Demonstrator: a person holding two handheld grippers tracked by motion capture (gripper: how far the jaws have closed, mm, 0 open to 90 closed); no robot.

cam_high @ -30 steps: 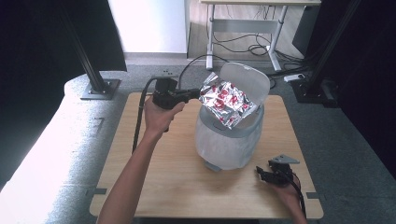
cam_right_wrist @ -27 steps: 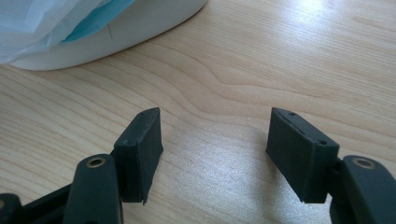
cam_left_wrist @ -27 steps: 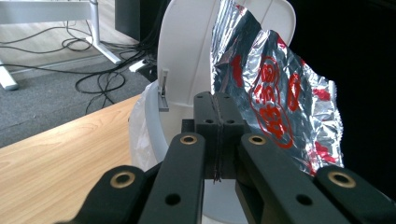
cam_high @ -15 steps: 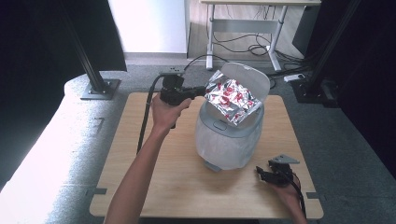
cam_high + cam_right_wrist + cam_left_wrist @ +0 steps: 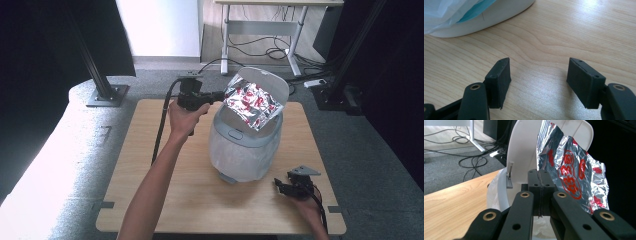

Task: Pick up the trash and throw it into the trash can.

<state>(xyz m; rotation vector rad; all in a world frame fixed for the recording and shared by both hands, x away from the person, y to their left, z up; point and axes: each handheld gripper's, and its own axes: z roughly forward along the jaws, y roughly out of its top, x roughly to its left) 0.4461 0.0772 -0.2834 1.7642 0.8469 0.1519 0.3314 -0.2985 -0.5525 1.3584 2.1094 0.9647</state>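
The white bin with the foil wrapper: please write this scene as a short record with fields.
bin: white bin, plastic liner, lid up
wrapper: silver and red foil wrapper at the bin's mouth
left gripper: left gripper shut, by the wrapper's edge; grip on it unclear
right gripper: right gripper open, low over the table, nothing between its jaws

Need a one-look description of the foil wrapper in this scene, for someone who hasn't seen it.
Start at the wooden table; a white lidded bin with a plastic liner stands at its middle. The foil wrapper sticks up from the bin's open mouth, against the raised lid, beside the left gripper. It is the crinkled silver sheet with red print.
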